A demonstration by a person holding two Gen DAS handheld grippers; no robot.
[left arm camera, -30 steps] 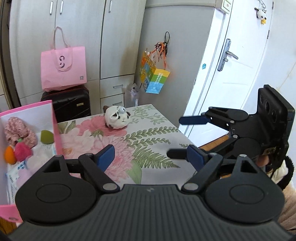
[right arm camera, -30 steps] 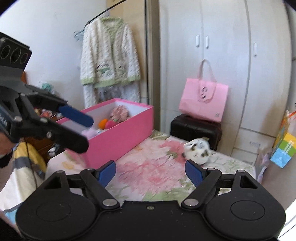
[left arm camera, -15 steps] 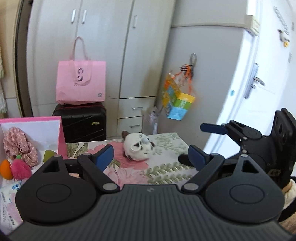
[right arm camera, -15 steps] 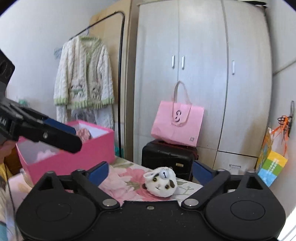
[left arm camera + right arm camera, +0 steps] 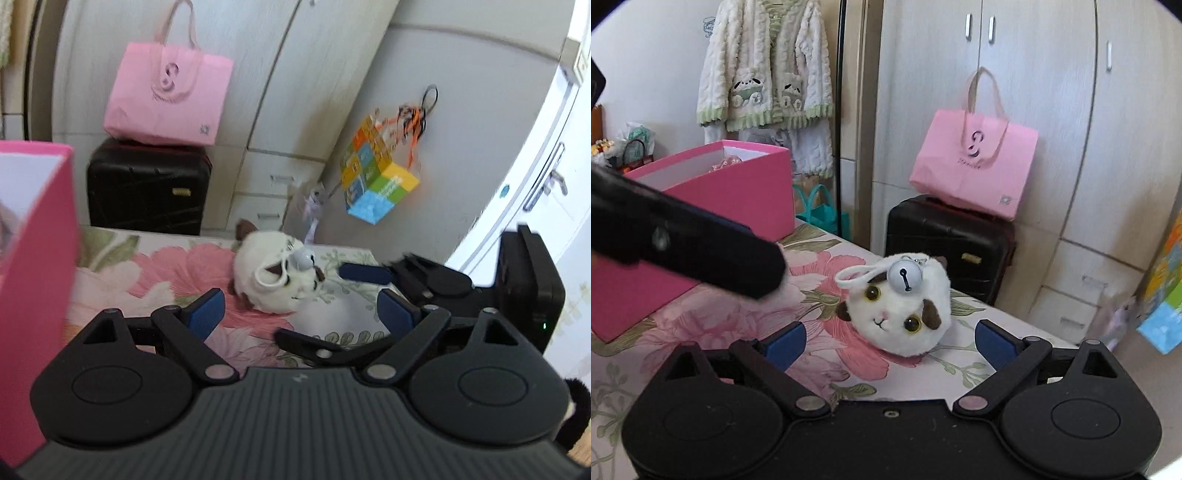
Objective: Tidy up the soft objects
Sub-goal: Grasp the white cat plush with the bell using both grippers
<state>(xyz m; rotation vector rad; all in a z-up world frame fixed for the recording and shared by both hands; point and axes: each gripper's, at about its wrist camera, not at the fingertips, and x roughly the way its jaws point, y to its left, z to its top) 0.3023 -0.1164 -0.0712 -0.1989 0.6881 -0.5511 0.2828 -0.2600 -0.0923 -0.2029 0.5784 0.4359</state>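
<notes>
A round white plush cat with brown patches and a silver bell (image 5: 901,314) lies on the floral table (image 5: 713,325); it also shows in the left wrist view (image 5: 275,275). My right gripper (image 5: 890,338) is open, its jaws just short of the plush on either side. My left gripper (image 5: 301,314) is open and empty, a little short of the plush. The right gripper also shows in the left wrist view (image 5: 334,306), right of the plush. A pink box (image 5: 738,192) with soft toys inside stands at the left; in the left wrist view its wall (image 5: 33,280) is close.
A black suitcase (image 5: 945,243) with a pink bag (image 5: 975,170) on it stands behind the table by white wardrobes. A colourful gift bag (image 5: 376,184) hangs at the right. A white door (image 5: 535,184) is beyond the table's right edge.
Both grippers have moved closer to the plush cat, which now looks larger and sits just ahead of their open jaws. The left wrist view has tilted.
</notes>
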